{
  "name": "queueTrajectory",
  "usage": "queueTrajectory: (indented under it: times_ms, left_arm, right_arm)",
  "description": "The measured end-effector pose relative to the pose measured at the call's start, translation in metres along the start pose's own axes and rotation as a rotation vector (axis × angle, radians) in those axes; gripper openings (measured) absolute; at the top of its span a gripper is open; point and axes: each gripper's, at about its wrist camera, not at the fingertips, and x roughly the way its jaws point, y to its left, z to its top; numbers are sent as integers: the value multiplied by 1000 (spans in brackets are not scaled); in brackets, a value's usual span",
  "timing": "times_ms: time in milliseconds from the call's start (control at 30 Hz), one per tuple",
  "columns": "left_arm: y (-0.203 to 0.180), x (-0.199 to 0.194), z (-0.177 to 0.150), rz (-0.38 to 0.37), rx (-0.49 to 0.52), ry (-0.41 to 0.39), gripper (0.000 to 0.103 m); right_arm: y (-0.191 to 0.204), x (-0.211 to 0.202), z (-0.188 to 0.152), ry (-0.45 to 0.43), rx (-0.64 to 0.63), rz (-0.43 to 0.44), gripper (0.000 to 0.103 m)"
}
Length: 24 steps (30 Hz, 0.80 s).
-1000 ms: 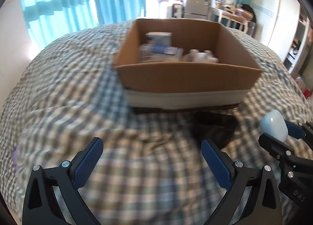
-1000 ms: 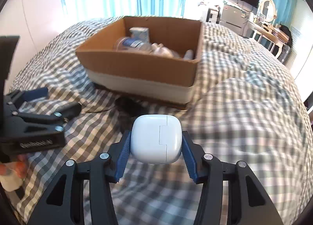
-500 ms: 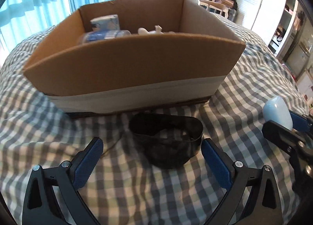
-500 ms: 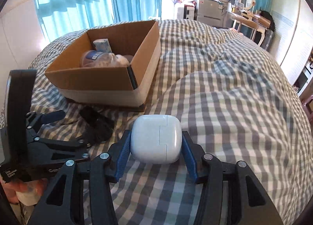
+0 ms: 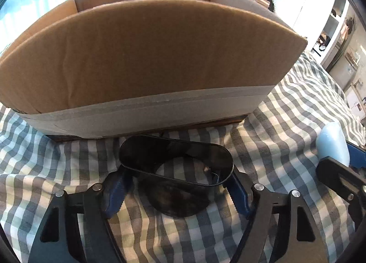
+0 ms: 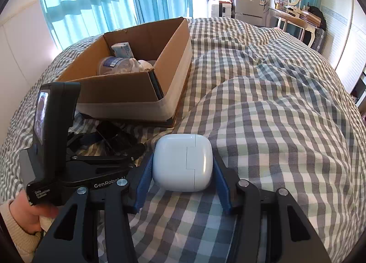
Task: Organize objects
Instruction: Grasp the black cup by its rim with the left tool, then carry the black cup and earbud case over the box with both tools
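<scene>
A black oval case point(image 5: 176, 167) lies on the checked bedspread point(image 5: 286, 112) just in front of the cardboard box point(image 5: 146, 57). My left gripper point(image 5: 177, 183) has its blue pads against both ends of the case. My right gripper point(image 6: 181, 171) is shut on a white earbud case point(image 6: 183, 162) and holds it above the bedspread, right of the left gripper; it also shows in the left wrist view point(image 5: 332, 146). The box point(image 6: 128, 89) holds a clear jar point(image 6: 112, 66), a small blue carton point(image 6: 122, 49) and white items.
The left gripper's body with its small screen point(image 6: 52, 130) sits left of the earbud case, held by a hand point(image 6: 25, 215). The bedspread point(image 6: 274, 114) bulges in folds to the right. Blue curtains and furniture stand beyond the bed.
My left gripper has moved forward and down to the black case and closed its fingers onto it. My right gripper has swung right, still holding the earbud case.
</scene>
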Motion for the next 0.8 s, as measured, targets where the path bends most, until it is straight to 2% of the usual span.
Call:
queueTrajectory:
  times_ms: [167, 367, 567, 800]
  left_arm:
    - [-1, -17, -2, -8, -9, -6, 78]
    - [-2, -41, -15, 5, -5, 41, 78]
    - [1, -84, -23, 29, 14, -27, 78]
    - [14, -122, -37, 42, 18, -103, 78]
  right_arm:
    - [1, 3, -1, 8, -5, -11, 50]
    - [10, 0, -4, 6, -39, -57, 50]
    - [28, -21, -7, -31, -76, -104, 50]
    - [50, -56, -14, -76, -97, -108, 50]
